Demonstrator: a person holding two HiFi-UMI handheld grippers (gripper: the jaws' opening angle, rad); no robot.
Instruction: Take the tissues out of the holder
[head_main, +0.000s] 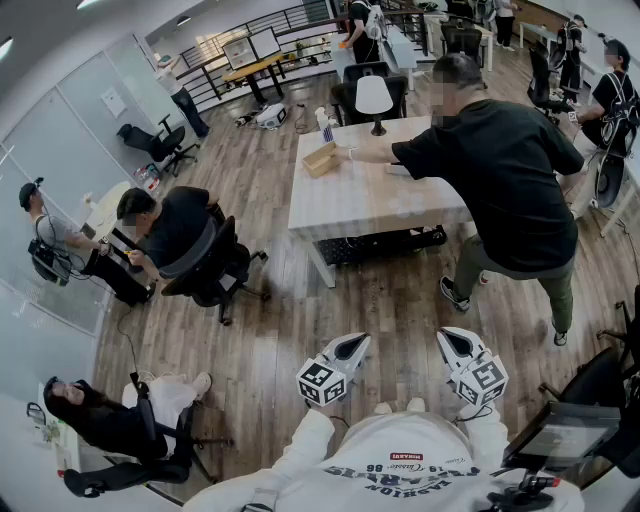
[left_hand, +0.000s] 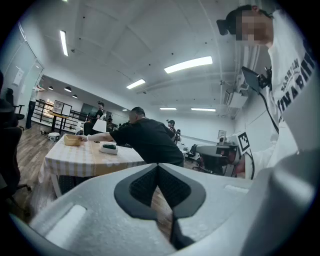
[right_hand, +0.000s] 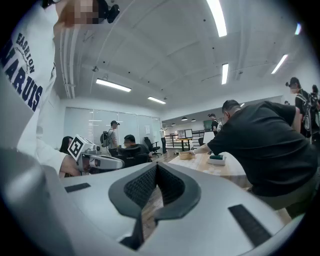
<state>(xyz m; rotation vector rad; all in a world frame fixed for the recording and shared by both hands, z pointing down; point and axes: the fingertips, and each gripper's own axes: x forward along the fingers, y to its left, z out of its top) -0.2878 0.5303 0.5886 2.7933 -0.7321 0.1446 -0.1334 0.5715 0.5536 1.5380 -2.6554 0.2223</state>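
floor (head_main: 268, 190): wood planks; table (head_main: 350, 205): pale checked top; ceiling (left_hand: 125, 40): white, strip lights (left_hand: 190, 64)

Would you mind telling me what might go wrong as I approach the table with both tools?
A person in black leans over the table, hand at the wooden box; moving in now risks a bump. The left tool and right tool are shut and empty, so they likely must open before any grab.

Left gripper (head_main: 349, 347): jaws together, empty, held low in front of the chest, pointing nearly level
Right gripper (head_main: 461, 344): jaws together, empty, beside the left one, apart from it
Arms (head_main: 300, 445): bent, in white sleeves
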